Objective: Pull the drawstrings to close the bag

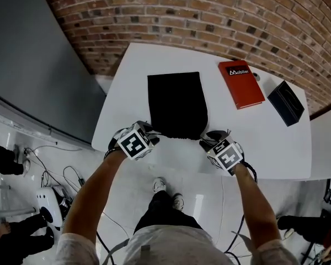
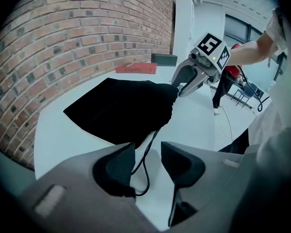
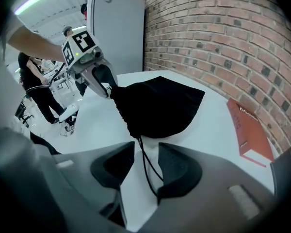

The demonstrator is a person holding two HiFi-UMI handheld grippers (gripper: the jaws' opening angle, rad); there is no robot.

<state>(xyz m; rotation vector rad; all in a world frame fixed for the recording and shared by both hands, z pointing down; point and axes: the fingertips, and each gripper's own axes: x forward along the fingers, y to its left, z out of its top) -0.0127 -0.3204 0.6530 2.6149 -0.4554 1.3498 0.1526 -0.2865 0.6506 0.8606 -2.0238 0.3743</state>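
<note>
A black bag (image 1: 176,104) lies flat on the white table (image 1: 270,148), left gripper (image 1: 149,134) and right gripper (image 1: 209,139) at its near corners

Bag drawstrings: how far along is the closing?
Done: the left tool straddles the left drawstring and the right tool the right drawstring, at the near corners of the bag. In hand: the grasp; jaws apart on both, no cord pinched. To do: clamp and pull outward; the head view shows the bag's mouth full width, uncinched.

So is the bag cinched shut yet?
Not yet. The bag lies flat with its mouth at full width; the left drawstring and right drawstring lie slack.
</note>
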